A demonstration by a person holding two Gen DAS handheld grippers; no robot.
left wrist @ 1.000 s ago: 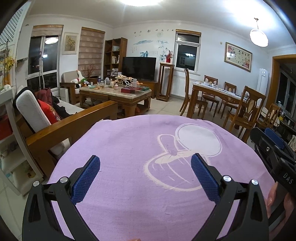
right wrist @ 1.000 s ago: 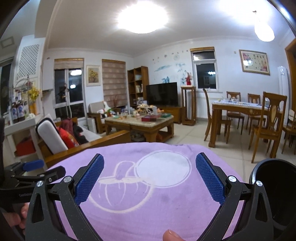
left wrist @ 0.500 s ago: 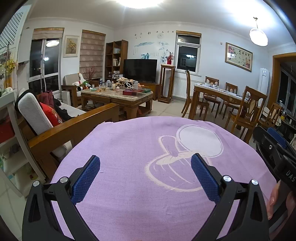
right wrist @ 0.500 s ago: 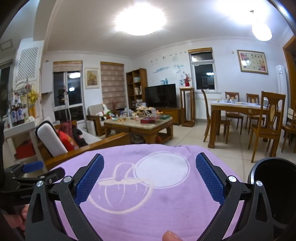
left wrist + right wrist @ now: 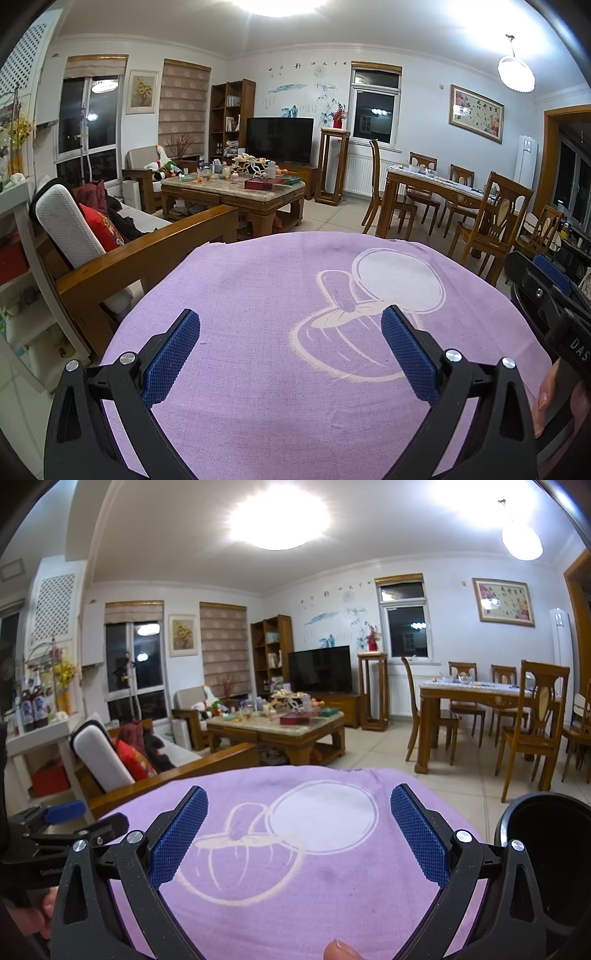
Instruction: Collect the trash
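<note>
Left wrist view: left gripper (image 5: 290, 338) over a round table covered by a purple cloth (image 5: 258, 295) with a pale printed figure; fingers (image 5: 171, 352) spread wide, nothing between them. Right gripper (image 5: 546, 291) at the right edge. Far left a wooden sofa (image 5: 147, 251); beyond it a cluttered coffee table (image 5: 236, 195), television (image 5: 279, 139), dining table (image 5: 432, 184) far right.

Right wrist view: right gripper (image 5: 299, 832) likewise open and empty above the cloth. Black bin (image 5: 543, 830) just beside the table, near right. No trash discernible on the cloth.
</note>
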